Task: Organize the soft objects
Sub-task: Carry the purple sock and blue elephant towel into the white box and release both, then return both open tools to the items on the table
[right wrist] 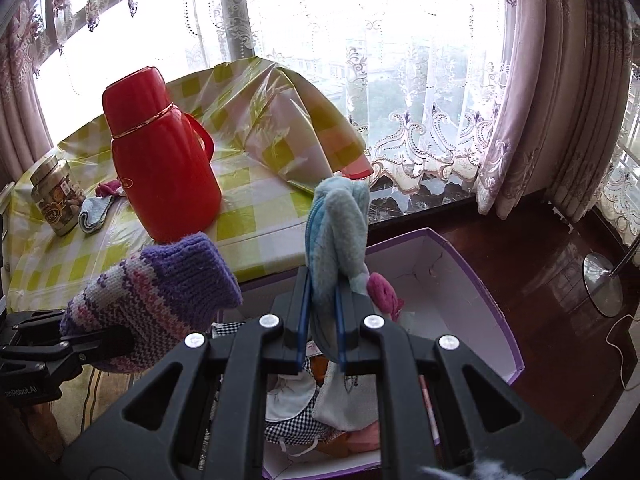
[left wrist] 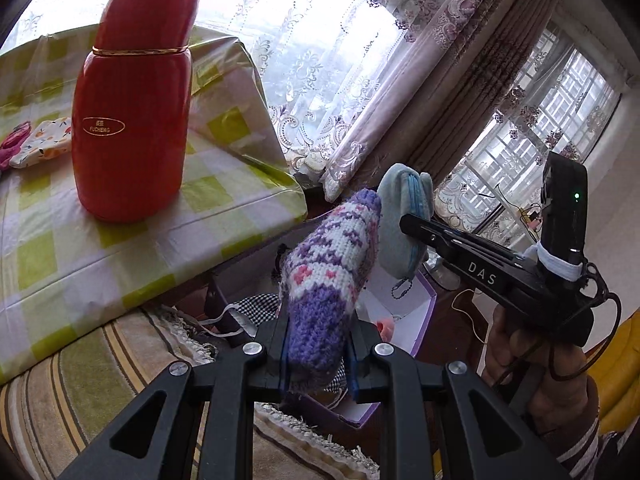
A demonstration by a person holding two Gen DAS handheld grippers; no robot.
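Observation:
My left gripper (left wrist: 318,354) is shut on a purple and white knitted mitten (left wrist: 328,268), held in the air above a white box with purple edges (right wrist: 448,264). The mitten also shows in the right wrist view (right wrist: 160,300). My right gripper (right wrist: 322,322) is shut on a pale blue plush pouch (right wrist: 338,232), also above the box. In the left wrist view the pouch (left wrist: 400,216) hangs just right of the mitten. The box holds several soft items, among them a checked cloth (right wrist: 296,428) and a pink piece (right wrist: 382,286).
A table with a green checked cloth (right wrist: 256,216) stands left of the box. On it are a red thermos (right wrist: 160,160), a jar (right wrist: 56,196), a small blue sock (right wrist: 94,212) and a floral cloth (left wrist: 44,142). A striped rug (left wrist: 100,380) lies below. Curtains and a window are behind.

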